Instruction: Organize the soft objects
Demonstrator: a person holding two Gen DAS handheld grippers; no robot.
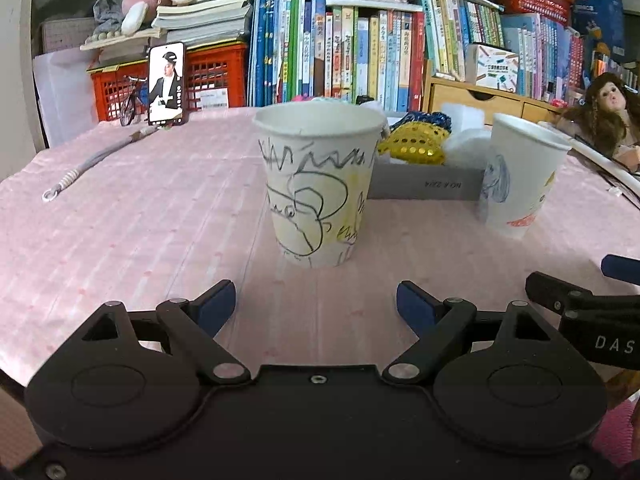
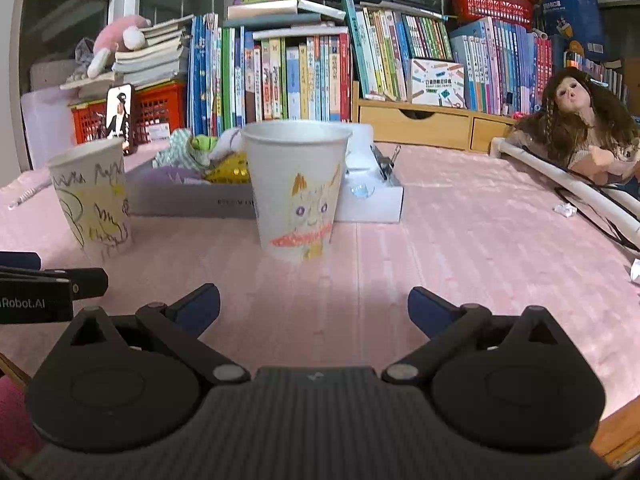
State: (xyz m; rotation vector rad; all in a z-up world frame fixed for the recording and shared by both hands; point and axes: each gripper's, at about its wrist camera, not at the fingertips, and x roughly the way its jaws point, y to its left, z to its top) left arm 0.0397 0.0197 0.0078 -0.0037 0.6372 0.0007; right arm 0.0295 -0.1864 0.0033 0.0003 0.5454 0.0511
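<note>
Two cups (image 1: 320, 184) (image 2: 298, 188) upright on pink cloth (image 1: 140, 220), each straight ahead of wide, empty left gripper (image 1: 316, 304) and right gripper (image 2: 314, 308), soft toys (image 2: 200, 156) lying behind in grey box (image 2: 180, 200), apart from both.

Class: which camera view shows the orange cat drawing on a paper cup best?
The right wrist view: the cat drawing faces the camera, centred on its cup. In the left wrist view that cup stands at the right, showing blue scribble and only the drawing's orange edge.
</note>
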